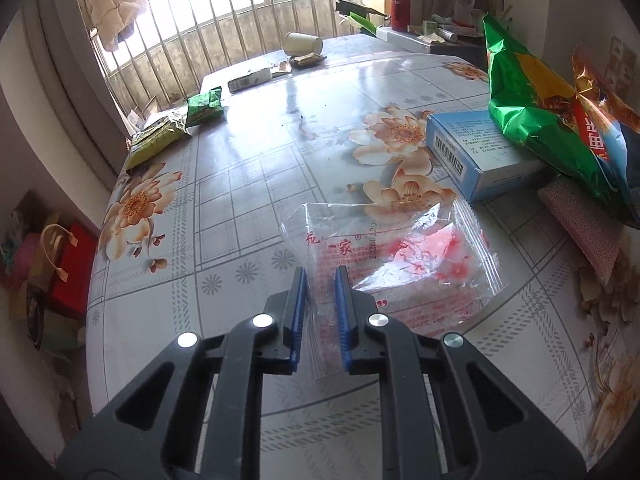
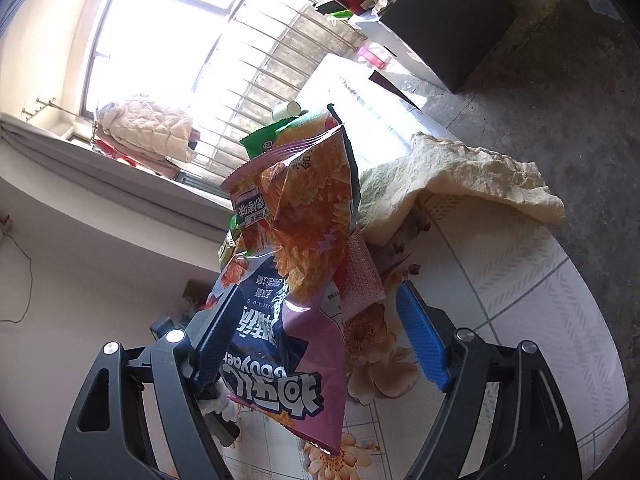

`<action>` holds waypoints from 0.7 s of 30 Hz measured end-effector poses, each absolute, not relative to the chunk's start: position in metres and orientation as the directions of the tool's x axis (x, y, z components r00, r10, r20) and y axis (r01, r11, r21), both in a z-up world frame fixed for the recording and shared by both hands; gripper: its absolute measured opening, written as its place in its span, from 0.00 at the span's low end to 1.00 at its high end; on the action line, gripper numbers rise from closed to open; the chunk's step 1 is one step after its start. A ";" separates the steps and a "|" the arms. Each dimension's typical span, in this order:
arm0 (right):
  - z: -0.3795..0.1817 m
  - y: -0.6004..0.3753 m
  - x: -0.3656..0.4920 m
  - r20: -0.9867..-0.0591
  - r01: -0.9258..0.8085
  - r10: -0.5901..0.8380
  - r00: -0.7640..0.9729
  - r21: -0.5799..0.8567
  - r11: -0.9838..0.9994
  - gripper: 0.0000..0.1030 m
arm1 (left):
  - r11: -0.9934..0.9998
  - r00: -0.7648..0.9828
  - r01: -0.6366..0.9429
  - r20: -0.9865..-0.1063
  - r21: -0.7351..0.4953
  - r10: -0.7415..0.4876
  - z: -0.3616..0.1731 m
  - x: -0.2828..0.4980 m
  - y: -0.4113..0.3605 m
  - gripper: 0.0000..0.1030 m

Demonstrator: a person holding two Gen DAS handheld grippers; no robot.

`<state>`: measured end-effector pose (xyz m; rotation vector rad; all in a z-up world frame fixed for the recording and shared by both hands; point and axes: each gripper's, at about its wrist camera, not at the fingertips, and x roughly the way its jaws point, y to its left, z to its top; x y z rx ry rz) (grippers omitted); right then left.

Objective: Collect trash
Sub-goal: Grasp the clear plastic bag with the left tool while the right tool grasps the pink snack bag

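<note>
From the left wrist, the left tool [image 1: 321, 276] sits low over the flowered counter [image 1: 248, 184] with its blue pads drawn close together on the near corner of a clear plastic wrapper [image 1: 394, 258] printed in red; the film runs between the pads, so it reads as pinched, a corner grip that suits a thin sheet lying flat with nothing else to catch. The rest of the wrapper lies on the counter, to the right of the pads. Beyond it, on the right, a blue box [image 1: 480, 152] carries a green snack bag [image 1: 532, 120], and more litter waits at the far left: a small green packet [image 1: 205, 106] and, at the far end, a tipped paper cup [image 1: 302, 43]. From the right wrist, the right tool [image 2: 320, 316] stands wide, its pads well apart, with an orange and purple snack bag [image 2: 296, 264] rising between them. The bag lies against the left pad, while the right pad stands clear of it, so I judge the bag not clamped. A crumpled cloth [image 2: 480, 176] lies on the counter's far right edge.
</note>
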<state>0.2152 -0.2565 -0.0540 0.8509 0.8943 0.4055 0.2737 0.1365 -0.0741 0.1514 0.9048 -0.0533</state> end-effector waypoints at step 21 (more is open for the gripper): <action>-0.045 -0.242 0.215 -0.560 0.002 0.586 0.585 0.724 0.690 0.18 | 0.996 0.610 0.092 -0.789 -0.020 -0.072 -0.061 0.256 0.151 0.08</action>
